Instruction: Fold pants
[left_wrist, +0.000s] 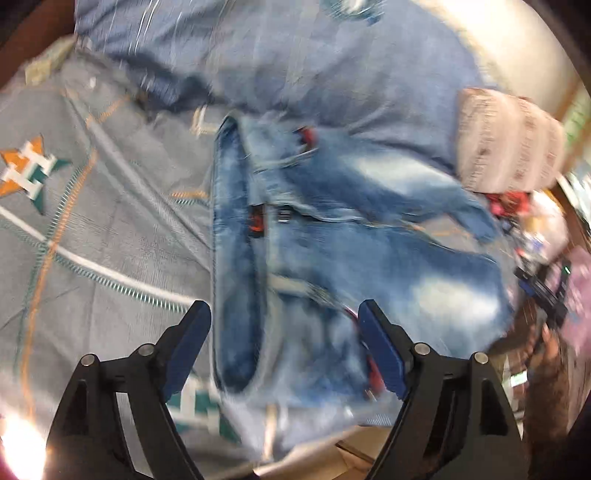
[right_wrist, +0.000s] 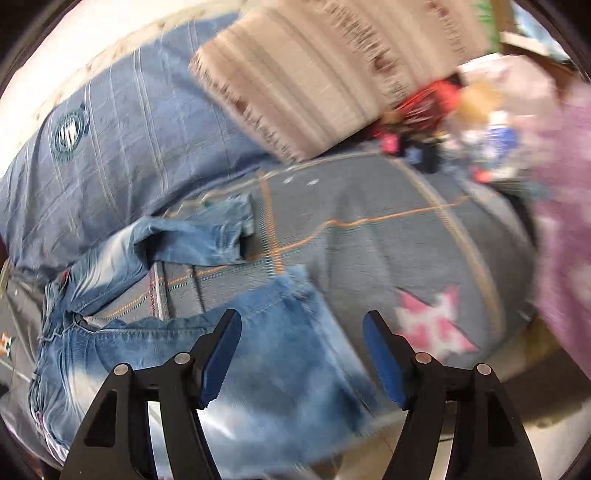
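Both tools, left (left_wrist: 284, 325) and right (right_wrist: 302, 334), wide open, empty, over jeans (right_wrist: 280, 354) at grey bedspread (right_wrist: 388, 236) edge.

A grey bedsheet (left_wrist: 110, 229) covered the bed, crossed by white, orange and teal stitched lines. It carried an orange and teal star (left_wrist: 27, 170) with a white letter H, and in the right wrist view a pink star (right_wrist: 436, 325) showed on the same grey cloth. A blue pillow (right_wrist: 110, 155) with pale stripes and a round dark badge (right_wrist: 70, 133) lay at the far side of the sheet. Just beside it sat a beige striped cushion (right_wrist: 325, 74), one end resting over the pillow's edge. Beyond the cushion lay a blurred heap of red, blue and white items (right_wrist: 454, 125), too smeared to identify. A pink flowered cloth (right_wrist: 565, 229) filled the right edge.
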